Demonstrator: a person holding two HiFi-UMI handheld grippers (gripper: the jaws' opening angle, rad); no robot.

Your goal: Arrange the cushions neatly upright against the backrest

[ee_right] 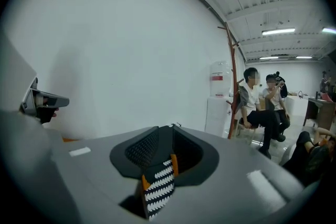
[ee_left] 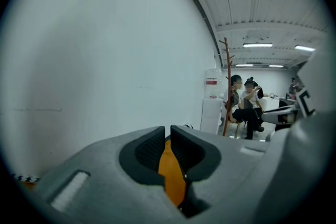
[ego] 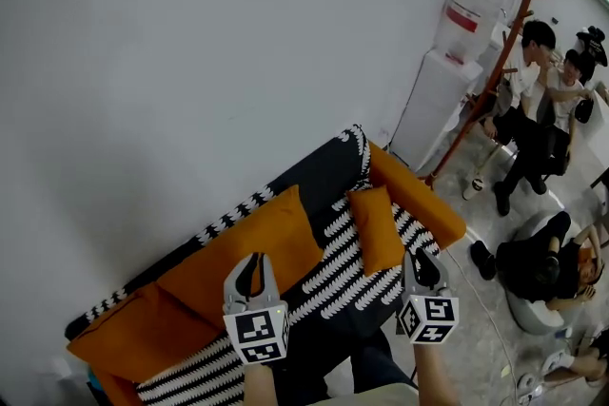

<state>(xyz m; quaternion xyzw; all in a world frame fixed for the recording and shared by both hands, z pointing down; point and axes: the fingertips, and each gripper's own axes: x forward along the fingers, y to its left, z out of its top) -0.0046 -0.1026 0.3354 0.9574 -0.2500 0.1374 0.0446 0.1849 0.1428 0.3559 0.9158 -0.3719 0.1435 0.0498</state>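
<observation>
Cushions [ego: 249, 241]: three orange ones were on the sofa [ego: 335, 282], none held; the task looked partly done at most.
Left gripper [ego: 255, 260]: hovered over the seat's front edge, its jaws a narrow slit apart with nothing between the pads; only orange fabric further off showed through the gap.
Right gripper [ego: 416, 257]: hovered near the seat's front right corner, its jaws spread somewhat wider and empty, with the patterned seat showing beyond them.
Small cushion [ego: 376, 228]: lay toward the right end of the seat, seemingly tilted back or flat, not standing. It probably needed setting upright.
Large cushion [ego: 271, 252]: rested mid-sofa against the backrest [ego: 322, 171], apparently leaning on it already; perhaps only squaring was left.
End cushion [ego: 143, 333]: sat at the sofa's left end, slumped low in the corner. It looked likely to need lifting and straightening.
Orange pad [ego: 419, 195]: ran along the sofa's right end; whether a loose cushion or the arm could not be told.
Remaining: judged from this, most of the arranging was not yet done.
</observation>
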